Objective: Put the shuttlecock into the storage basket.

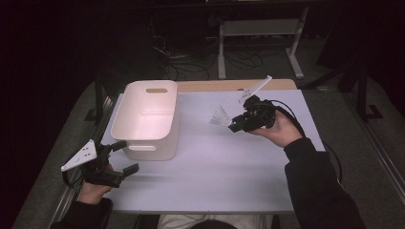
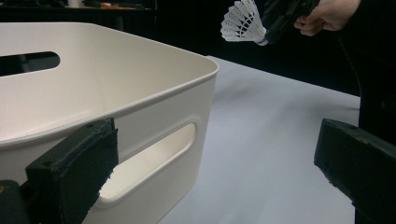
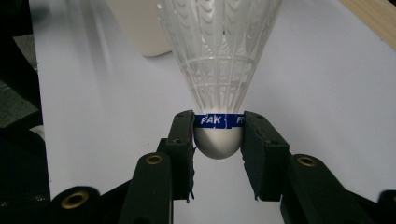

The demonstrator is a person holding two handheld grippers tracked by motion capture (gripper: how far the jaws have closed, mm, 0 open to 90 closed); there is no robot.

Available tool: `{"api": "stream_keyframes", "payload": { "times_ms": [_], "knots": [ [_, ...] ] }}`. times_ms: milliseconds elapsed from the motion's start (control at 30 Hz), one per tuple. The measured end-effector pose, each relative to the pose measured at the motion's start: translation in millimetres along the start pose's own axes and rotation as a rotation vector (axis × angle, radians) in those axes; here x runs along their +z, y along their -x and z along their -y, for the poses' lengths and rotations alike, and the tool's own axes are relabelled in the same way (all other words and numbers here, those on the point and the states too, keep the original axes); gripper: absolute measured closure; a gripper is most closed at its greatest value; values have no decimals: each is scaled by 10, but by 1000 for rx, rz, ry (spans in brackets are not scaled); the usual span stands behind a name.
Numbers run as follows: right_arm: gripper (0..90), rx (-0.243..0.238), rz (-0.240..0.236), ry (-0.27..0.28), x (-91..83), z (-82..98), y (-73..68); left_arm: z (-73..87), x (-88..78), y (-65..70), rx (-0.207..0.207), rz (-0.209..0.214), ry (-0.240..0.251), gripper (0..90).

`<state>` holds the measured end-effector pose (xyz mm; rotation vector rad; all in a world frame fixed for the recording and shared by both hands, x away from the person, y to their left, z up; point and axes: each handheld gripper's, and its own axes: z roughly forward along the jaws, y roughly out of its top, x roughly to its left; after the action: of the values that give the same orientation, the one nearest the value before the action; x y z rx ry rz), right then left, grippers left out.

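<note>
Right gripper is clamped on the shuttlecock: in the right gripper view I see both black jaws pressed against the white rounded cork, one on each side, right at the blue printed band, with the feather skirt fanning away from the jaws. From the high view I read the right gripper as held above the white table, right of centre, with the shuttlecock pointing skirt-first toward the white bin but well apart from it. The left gripper view confirms the shuttlecock is in the air, off the table surface, beyond the near corner of the bin. Left gripper sits at the near left corner of the table, just beside the bin's front wall; I note its jaws stand wide apart with nothing between them, and whether one pad touches the bin I cannot tell.
</note>
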<state>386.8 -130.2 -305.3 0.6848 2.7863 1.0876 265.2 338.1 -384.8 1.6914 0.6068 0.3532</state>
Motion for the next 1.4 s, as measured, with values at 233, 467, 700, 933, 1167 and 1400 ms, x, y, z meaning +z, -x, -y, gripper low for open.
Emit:
{"api": "stream_keyframes", "payload": {
  "times_ms": [233,467,700,933,1167,1400],
  "knots": [
    [644,-4,4,3,-2,-115,8,0,0,0,1,1,0,0],
    [644,-10,4,8,-10,-223,4,0,-1,0,2,2,0,0],
    [644,-13,-1,11,17,-323,-8,0,-1,0,1,2,0,0],
    [643,-24,-6,3,81,-413,-23,0,-2,1,1,3,1,0],
    [644,-40,-9,4,97,-541,-40,0,-3,2,0,4,1,0],
    [643,-57,-15,-3,114,-656,-72,0,-5,2,0,3,2,0]
  ]
}}
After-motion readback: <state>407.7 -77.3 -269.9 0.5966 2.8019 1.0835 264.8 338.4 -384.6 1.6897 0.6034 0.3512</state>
